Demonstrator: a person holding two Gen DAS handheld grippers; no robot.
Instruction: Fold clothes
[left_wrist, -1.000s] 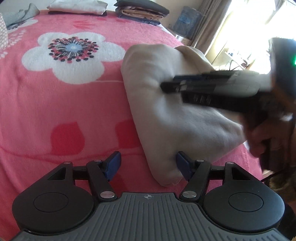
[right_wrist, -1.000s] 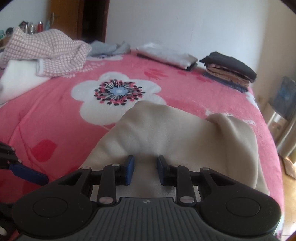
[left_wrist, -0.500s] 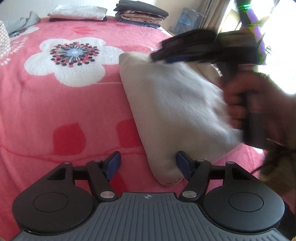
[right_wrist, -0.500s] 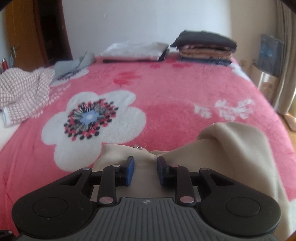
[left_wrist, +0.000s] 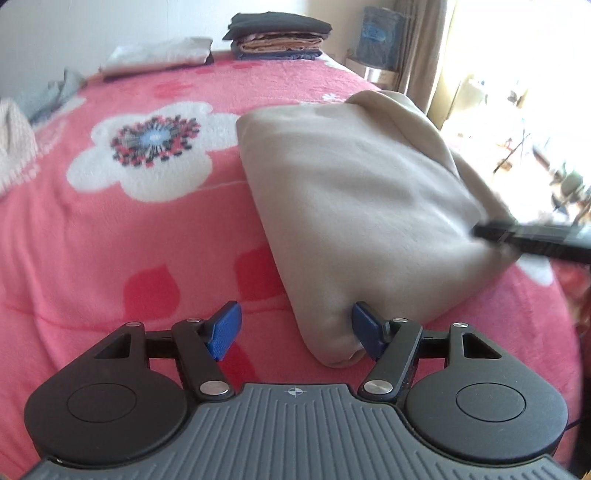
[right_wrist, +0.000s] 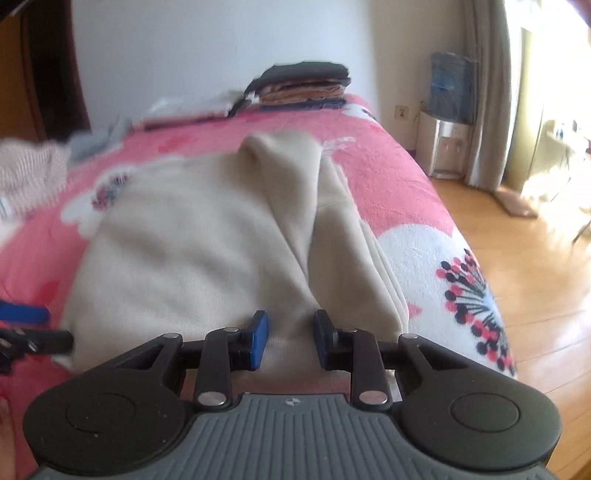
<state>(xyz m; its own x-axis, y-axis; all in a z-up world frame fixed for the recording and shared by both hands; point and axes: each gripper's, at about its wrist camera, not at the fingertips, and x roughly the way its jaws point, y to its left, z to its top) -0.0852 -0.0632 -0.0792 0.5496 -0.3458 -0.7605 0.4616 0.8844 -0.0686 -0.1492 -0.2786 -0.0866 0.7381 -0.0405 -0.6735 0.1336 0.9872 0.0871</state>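
A beige folded garment (left_wrist: 354, 192) lies on the pink flowered bedspread (left_wrist: 110, 240). My left gripper (left_wrist: 295, 323) is open at its near corner, which bulges against the inner side of the right pad (left_wrist: 365, 326); the left pad stands clear over the bedspread. My right gripper (right_wrist: 290, 339) hovers low over the garment (right_wrist: 192, 243) near its right side, where a thick fold (right_wrist: 295, 177) runs lengthwise. Its jaws stand a narrow gap apart, with flat fabric showing behind the gap and nothing pinched. In the left wrist view its blurred fingers (left_wrist: 532, 240) reach the garment's right edge.
At the far end of the bed sit a dark stack of folded clothes (left_wrist: 280, 37), a white folded pile (left_wrist: 159, 55) and a grey garment (left_wrist: 55, 92). A checked cloth (right_wrist: 29, 173) lies at far left. The bed edge (right_wrist: 491, 295) drops to a wooden floor (right_wrist: 535, 277) with a water dispenser (right_wrist: 448, 122).
My right gripper swung from the garment's far edge round to its right near side, and the hand left the left wrist view. The left gripper rose a little and stayed open.
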